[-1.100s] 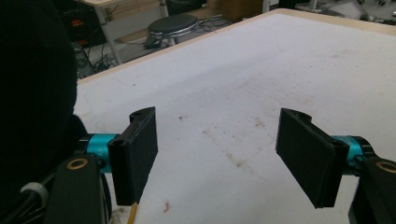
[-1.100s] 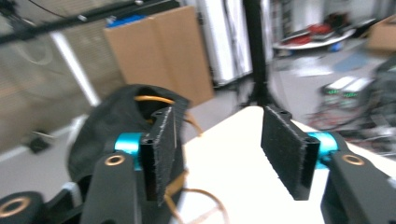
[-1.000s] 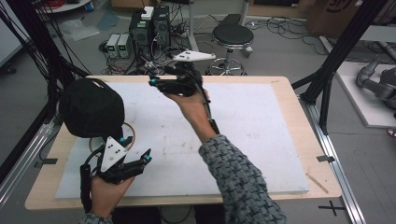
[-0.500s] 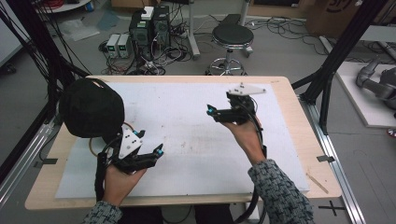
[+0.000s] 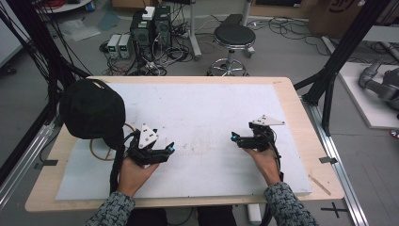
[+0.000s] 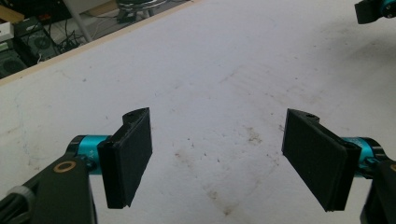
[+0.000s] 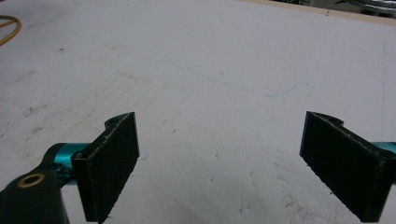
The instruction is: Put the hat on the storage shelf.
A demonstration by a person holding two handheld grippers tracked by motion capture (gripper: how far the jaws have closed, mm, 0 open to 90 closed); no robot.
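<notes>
My left gripper (image 5: 170,149) rests low over the front left of the white mat (image 5: 202,108), held in a hand, pointing right. Its black pads (image 6: 130,154) stand wide apart with bare mat between them, so the left gripper (image 6: 217,119) is open. My right gripper (image 5: 234,138) sits low at the front right and points left toward the other one. The right gripper (image 7: 223,121) has just been opening its jaws and is open, with only stained mat between them. Its tip (image 6: 373,9) also shows far off in the left gripper view.
A black cap-like object (image 5: 91,108) lies at the mat's left edge, over a yellowish ring (image 5: 96,153). The wooden table (image 5: 303,117) frames the mat. Black frame posts (image 5: 329,80) stand at both sides. A stool (image 5: 234,35) and electronics sit on the floor beyond.
The right hand came down from the far middle of the table to the front right. The left hand shifted a little to the right and lower.
</notes>
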